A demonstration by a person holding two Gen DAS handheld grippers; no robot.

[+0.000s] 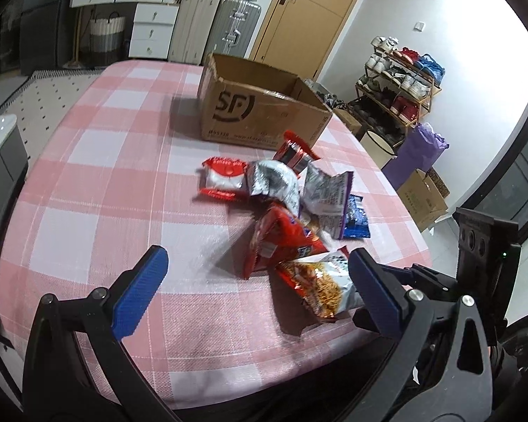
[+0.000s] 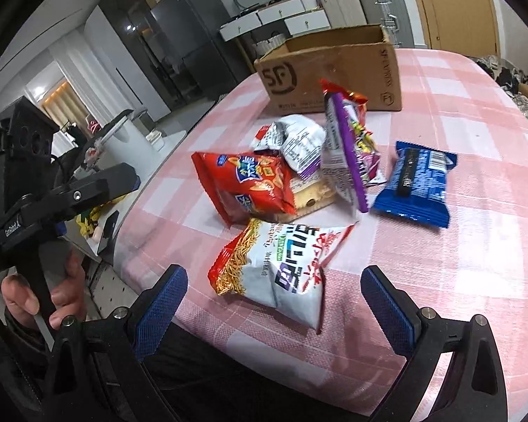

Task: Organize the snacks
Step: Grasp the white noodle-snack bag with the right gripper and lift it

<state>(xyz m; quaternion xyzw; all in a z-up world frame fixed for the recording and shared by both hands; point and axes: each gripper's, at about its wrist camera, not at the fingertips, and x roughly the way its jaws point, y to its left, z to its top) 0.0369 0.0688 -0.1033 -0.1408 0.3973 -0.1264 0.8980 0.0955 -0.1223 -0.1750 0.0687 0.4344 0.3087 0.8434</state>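
Note:
Several snack packets lie in a pile on the pink checked tablecloth [image 1: 105,190]. Nearest is a white and red noodle snack bag [image 2: 285,274], also in the left wrist view [image 1: 320,285]. Behind it are a red cracker bag [image 2: 246,183], a blue packet [image 2: 419,183], a purple-edged bag [image 2: 348,154] and a silver bag [image 2: 295,140]. A red and white packet [image 1: 223,177] lies at the pile's left. An open cardboard box [image 1: 260,105] stands behind the pile. My left gripper [image 1: 257,274] is open, above the table in front of the pile. My right gripper [image 2: 274,292] is open around the noodle bag's near end, not touching.
The table's near edge runs just under both grippers. The left gripper body and the hand holding it show at the left of the right wrist view [image 2: 52,211]. Beyond the table are a shoe rack [image 1: 397,88], suitcases [image 1: 211,24] and white drawers [image 1: 151,28].

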